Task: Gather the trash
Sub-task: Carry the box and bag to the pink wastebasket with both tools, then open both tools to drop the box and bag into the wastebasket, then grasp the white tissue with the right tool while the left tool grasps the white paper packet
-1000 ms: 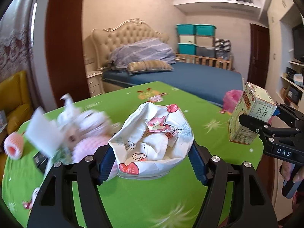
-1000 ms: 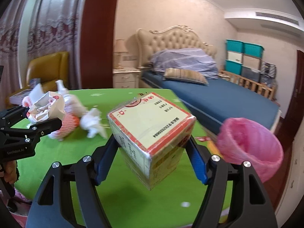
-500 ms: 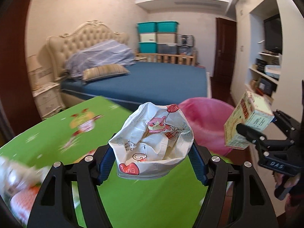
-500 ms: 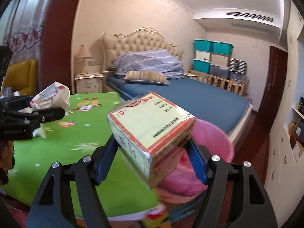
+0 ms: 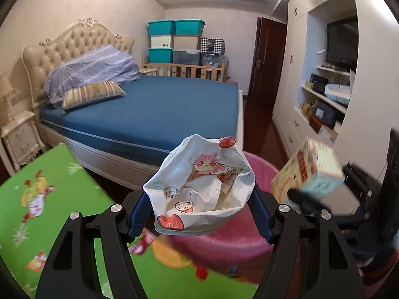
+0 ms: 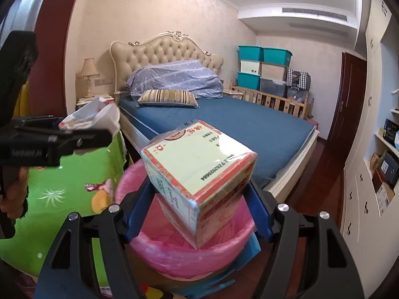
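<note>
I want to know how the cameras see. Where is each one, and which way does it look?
Left wrist: sits on the left gripper, looking along its fingers at the crumpled bag they hold, over the pink bin; the right gripper with its box shows at right.
Right wrist: sits on the right gripper, looking past its box into the bin; the left gripper and a hand show at left.
Both share: bin, bed, green table.

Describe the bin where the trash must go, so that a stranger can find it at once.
Start at the large bed with the blue sheet and look to the floor near its foot, beside the green table. The bin stands there, round and open. Its bright pink liner sets it apart.
</note>
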Demonstrator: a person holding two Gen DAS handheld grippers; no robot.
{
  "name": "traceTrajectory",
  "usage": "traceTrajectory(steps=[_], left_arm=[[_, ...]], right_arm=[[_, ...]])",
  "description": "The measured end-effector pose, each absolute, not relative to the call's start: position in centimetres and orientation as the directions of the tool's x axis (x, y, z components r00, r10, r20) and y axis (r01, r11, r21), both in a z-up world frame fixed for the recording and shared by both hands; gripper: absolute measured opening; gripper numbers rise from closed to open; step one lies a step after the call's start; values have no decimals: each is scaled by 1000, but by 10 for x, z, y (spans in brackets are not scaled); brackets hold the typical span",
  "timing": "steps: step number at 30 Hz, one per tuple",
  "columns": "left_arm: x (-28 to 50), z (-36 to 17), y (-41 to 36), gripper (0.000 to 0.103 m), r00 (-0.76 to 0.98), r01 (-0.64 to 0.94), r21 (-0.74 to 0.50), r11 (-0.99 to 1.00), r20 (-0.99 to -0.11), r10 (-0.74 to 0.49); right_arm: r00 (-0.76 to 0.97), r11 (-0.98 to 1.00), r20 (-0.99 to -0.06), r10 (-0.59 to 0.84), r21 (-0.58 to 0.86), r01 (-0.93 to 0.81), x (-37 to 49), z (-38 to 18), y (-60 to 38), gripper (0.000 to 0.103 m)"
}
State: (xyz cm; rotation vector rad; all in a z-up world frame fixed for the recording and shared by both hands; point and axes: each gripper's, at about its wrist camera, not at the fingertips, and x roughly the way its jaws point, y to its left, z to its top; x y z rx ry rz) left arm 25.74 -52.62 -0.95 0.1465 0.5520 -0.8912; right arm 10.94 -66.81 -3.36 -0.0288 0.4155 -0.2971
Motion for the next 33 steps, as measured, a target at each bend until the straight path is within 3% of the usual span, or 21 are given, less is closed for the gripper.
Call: traceTrajectory(steps=[6, 7, 8, 10, 16, 24, 33], left_arm=[[276, -11, -556, 69, 477, 772, -136, 621, -522, -707], [279, -11, -559, 73, 472, 771, -144, 621, -524, -708], [281, -11, -560, 76, 471, 768, -150, 622, -526, -708], [284, -8, -558, 92, 480, 760, -162, 630, -514, -711], [282, 9, -508, 93, 552, 716, -143, 683, -484, -679], [250, 23, -381, 94, 708, 590, -80, 803, -426, -563], [207, -3, -258, 94, 772, 492, 20, 870, -471, -426]], right_arm=[[876, 957, -392, -282, -51, 285, 119, -45, -687, 70], [877, 957, -389, -283, -51, 287, 120, -46, -691, 74], [879, 957, -386, -281, -48, 285, 121, -49, -693, 86], [878, 955, -384, -286, -41, 293, 121, -51, -701, 91], [883, 947, -360, -300, -4, 320, 95, -44, -700, 91], [914, 967, -317, -252, -44, 251, 58, -17, -634, 92], [936, 996, -339, -92, -19, 91, 84, -20, -508, 92]])
